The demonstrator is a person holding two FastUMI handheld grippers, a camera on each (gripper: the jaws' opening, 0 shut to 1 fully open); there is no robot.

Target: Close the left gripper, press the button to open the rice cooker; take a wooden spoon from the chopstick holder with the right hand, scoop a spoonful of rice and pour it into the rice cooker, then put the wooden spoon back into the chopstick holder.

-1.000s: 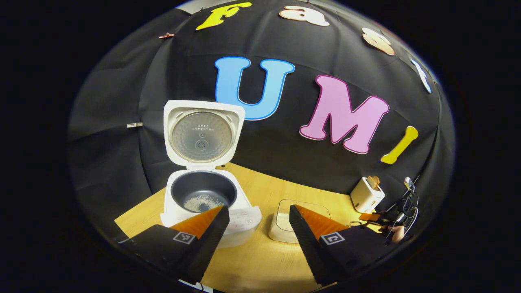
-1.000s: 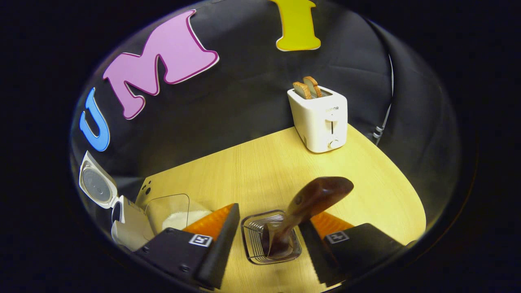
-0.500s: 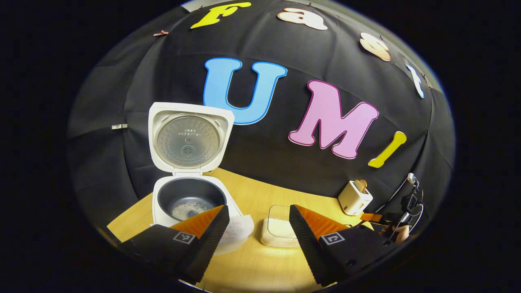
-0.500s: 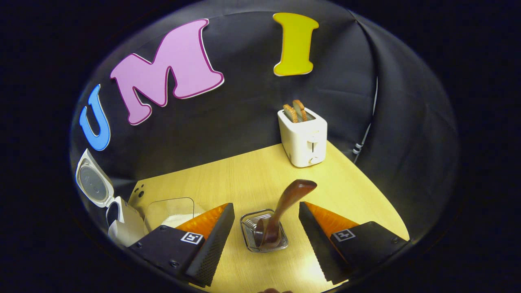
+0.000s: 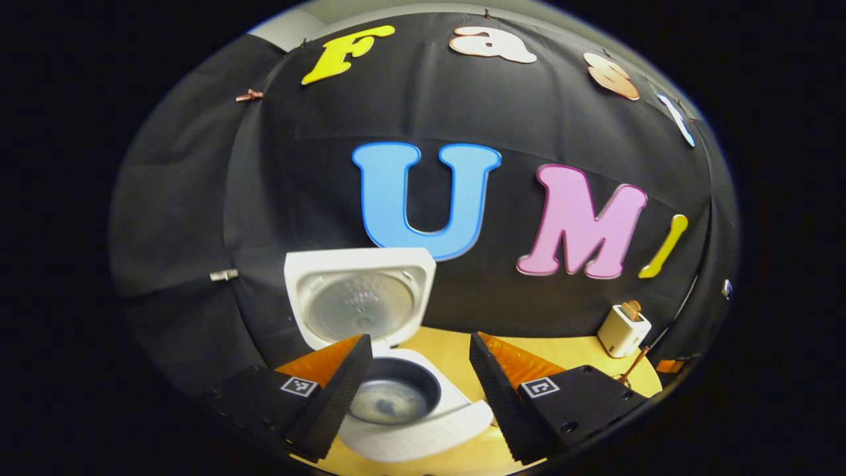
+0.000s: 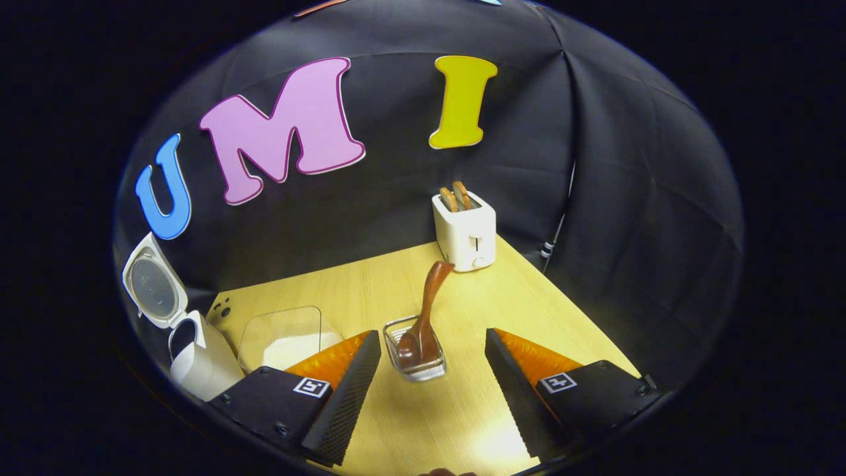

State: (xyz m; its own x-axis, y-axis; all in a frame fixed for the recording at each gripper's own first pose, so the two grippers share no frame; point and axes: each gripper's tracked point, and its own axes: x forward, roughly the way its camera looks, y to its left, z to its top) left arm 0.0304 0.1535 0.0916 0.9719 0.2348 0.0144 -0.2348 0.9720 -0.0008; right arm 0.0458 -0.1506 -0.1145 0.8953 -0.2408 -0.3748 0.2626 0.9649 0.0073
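The white rice cooker (image 5: 423,433) stands with its lid (image 5: 360,304) swung up, and a little rice lies in its dark inner pot (image 5: 393,400). My left gripper (image 5: 418,390) hangs open above the pot, holding nothing. In the right gripper view the cooker (image 6: 198,360) is at the far left. A brown wooden spoon (image 6: 426,317) stands bowl-down in the small clear chopstick holder (image 6: 413,350) on the wooden table (image 6: 429,423). My right gripper (image 6: 433,390) is open, back from the holder and apart from the spoon.
A clear container of rice (image 6: 284,337) sits between the cooker and the holder. A white toaster (image 6: 464,228) with two bread slices stands at the table's far right corner; the toaster (image 5: 622,329) is small at the right of the left gripper view.
My right gripper has drawn back from the holder, leaving the spoon standing in it. My left gripper has moved toward the cooker, so the pot now sits between its fingers.
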